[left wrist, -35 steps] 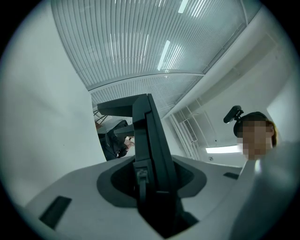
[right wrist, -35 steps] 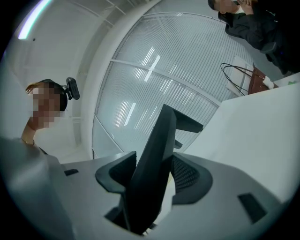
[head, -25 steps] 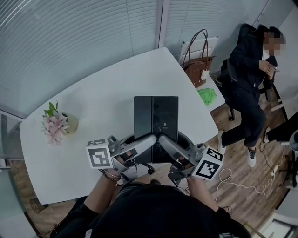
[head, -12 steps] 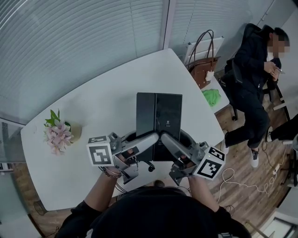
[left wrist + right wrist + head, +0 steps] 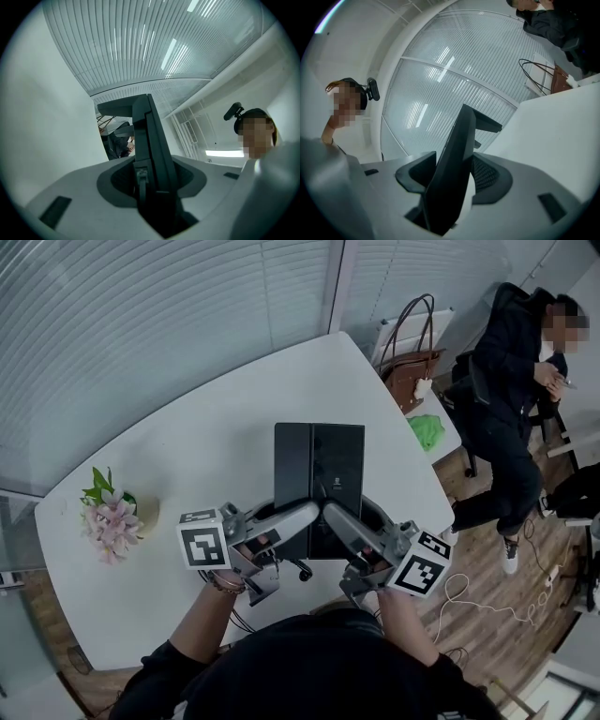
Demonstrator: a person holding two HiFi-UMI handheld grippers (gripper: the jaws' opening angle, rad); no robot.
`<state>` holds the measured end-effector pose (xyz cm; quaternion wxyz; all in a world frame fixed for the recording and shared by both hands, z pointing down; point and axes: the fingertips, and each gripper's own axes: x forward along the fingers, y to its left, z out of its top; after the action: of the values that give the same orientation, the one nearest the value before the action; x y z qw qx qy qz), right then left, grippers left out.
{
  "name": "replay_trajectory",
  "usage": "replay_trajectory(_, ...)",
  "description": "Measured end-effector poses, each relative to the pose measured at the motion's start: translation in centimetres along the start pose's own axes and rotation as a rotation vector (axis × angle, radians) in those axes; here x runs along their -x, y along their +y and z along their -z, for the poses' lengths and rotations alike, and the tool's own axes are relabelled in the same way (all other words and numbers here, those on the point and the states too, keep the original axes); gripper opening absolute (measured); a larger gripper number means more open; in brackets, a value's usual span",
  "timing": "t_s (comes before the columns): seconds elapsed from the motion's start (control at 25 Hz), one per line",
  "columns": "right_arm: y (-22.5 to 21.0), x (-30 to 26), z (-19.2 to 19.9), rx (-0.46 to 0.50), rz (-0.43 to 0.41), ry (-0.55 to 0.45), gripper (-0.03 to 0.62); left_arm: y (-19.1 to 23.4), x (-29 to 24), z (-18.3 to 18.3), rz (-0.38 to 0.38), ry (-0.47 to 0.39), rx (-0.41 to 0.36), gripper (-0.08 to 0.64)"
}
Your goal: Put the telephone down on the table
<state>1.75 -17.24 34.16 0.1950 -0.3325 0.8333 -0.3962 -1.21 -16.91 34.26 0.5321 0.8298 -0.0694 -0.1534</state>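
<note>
Left gripper (image 5: 302,517): clenched on the near end of the telephone (image 5: 319,474). In the left gripper view the left gripper (image 5: 151,185) has both pads pressed against the dark slab (image 5: 149,140), which is seen edge-on.

Right gripper (image 5: 334,518): also clamped on the near end, just beside the left one. In the right gripper view the right gripper (image 5: 449,185) grips the tilted black body (image 5: 457,154).

The telephone sits at the near edge of the white surface (image 5: 216,427), long axis pointing to the far edge. The gripper fingers cover its near end. Whether its underside touches the surface cannot be told. Its top face is flat and black, and no keys can be made out.

Pink flowers (image 5: 111,514) stand at the left edge. Past the far right corner a brown handbag (image 5: 408,376) is partly cut off by the surface. Beyond it sits a person (image 5: 511,390).
</note>
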Motion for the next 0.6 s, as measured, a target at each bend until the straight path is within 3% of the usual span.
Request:
replay_trajectory(0.4,-1.8,-0.1,-0.2,-0.021,-0.011,0.069,0.219,1.2,-1.0,-0.1,-0.044,0.017,-0.043,0.190)
replay_trajectory(0.6,-3.1,0.0,0.0,-0.048,0.001,0.073,0.218,2.6,-1.3,0.1,-0.053,0.013,-0.013,0.190)
